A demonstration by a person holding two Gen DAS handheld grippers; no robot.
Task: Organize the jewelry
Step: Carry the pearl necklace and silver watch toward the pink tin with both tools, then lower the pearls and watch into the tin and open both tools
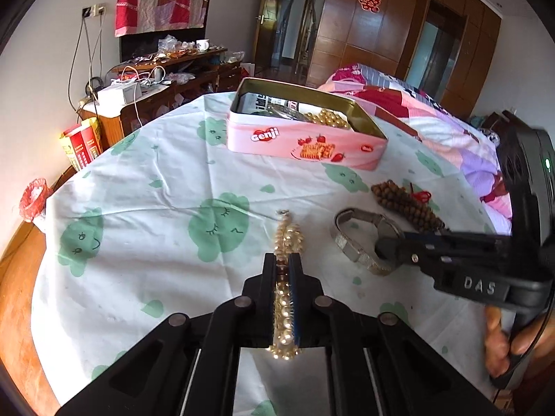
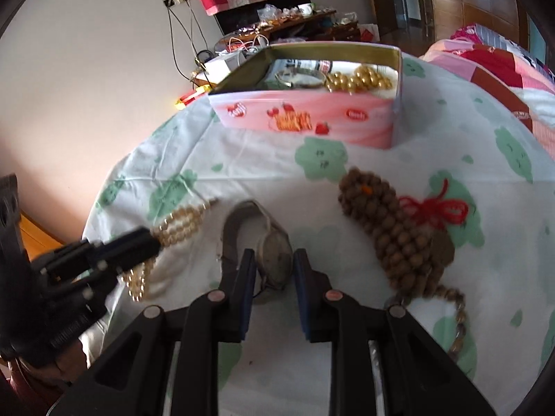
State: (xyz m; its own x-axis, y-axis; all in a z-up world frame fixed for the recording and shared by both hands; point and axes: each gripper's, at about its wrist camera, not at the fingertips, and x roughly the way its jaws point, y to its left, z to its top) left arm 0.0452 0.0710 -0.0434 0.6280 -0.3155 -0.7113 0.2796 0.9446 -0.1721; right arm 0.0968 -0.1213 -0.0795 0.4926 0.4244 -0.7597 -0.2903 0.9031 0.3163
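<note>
Left wrist: cloth-covered table [image 1: 138, 173], bedroom.

My left tongs [image 1: 283, 263] are closed, the two black jaws nearly parallel with only a narrow slot between the blue pads [image 1: 295, 298]. A pearl strand [image 1: 286, 239] is clamped in that slot. The tongs point forward and low over the table [image 1: 145, 187].

My right tongs [image 2: 271, 265] are parted, jaws spread to either side of a wristwatch [image 2: 275, 254]. I cannot tell whether the pads [image 2: 247, 277] touch it. In the left wrist view, this tool reaches in from the right, and my right hand [image 1: 503, 343] wraps its handle, fingers curled.
</note>
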